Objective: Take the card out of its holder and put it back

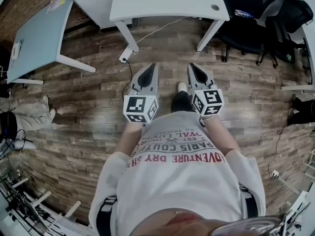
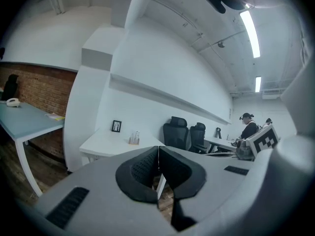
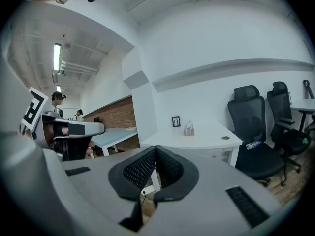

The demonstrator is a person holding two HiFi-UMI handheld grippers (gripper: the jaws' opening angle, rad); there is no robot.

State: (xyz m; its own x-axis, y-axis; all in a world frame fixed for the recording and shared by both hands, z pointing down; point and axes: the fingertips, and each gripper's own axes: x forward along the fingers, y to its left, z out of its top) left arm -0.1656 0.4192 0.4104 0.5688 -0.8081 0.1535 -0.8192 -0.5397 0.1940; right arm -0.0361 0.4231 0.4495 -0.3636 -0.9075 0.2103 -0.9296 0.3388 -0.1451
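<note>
Head view: you held the left gripper and right gripper side by side above open wood-plank floor, short of the white desk.

Left gripper view: its ribbed black pads met, empty. The card holder stood well ahead on the desk.

Right gripper view: jaws closed on nothing, with black mesh chairs to the right.

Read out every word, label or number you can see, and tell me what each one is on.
"DVENTURE DRY SH": upside down on the person's shirt, ends hidden by folds.
"PARIS COUTU": shirt, next line, cut off.
Smaller shirt lines: too blurred to read.
On the left gripper and right gripper: square marker patterns only, no words.
Small frame on the white desk: too small to read.
</note>
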